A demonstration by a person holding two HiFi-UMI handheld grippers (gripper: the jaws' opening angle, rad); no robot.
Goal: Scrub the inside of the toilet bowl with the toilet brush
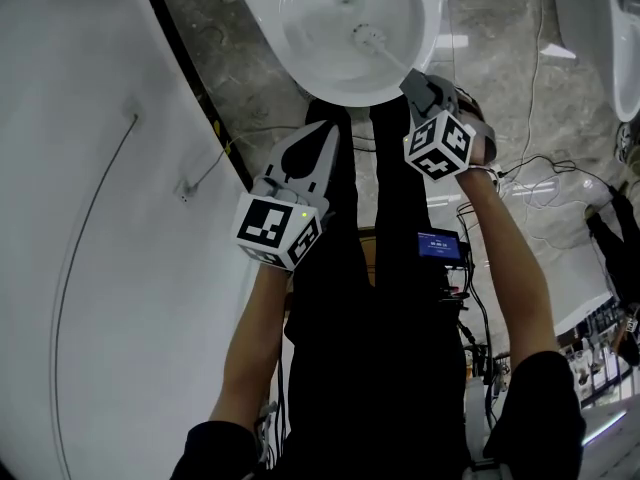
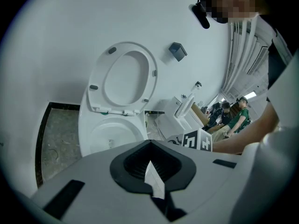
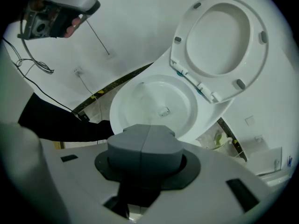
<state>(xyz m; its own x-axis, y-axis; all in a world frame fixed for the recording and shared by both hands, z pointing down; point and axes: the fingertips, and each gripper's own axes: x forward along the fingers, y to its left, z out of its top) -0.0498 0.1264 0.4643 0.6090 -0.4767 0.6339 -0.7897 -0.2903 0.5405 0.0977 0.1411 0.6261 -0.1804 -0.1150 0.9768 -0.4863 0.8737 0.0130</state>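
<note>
The white toilet bowl (image 1: pixel 300 28) is at the top of the head view, with its seat (image 3: pixel 224 41) raised. A white toilet brush (image 1: pixel 370 38) rests with its head inside the bowl, and its handle slants back to my right gripper (image 1: pixel 420 86). That gripper is shut on the handle at the bowl's near rim. In the right gripper view the shut gripper (image 3: pixel 145 136) hides the brush in front of the bowl (image 3: pixel 135 101). My left gripper (image 1: pixel 326 136) hangs shut, left of and below the bowl and apart from it. In its own view the gripper (image 2: pixel 150 148) points at the bowl (image 2: pixel 93 134).
A white wall (image 1: pixel 90 218) with a thin cable (image 1: pixel 75 258) runs down the left. Another white fixture (image 1: pixel 625 48) stands at the far right, with loose cables (image 1: pixel 530 163) on the marble floor. Two people (image 2: pixel 233 115) are in the background. A grey box (image 2: pixel 177 51) hangs on the wall.
</note>
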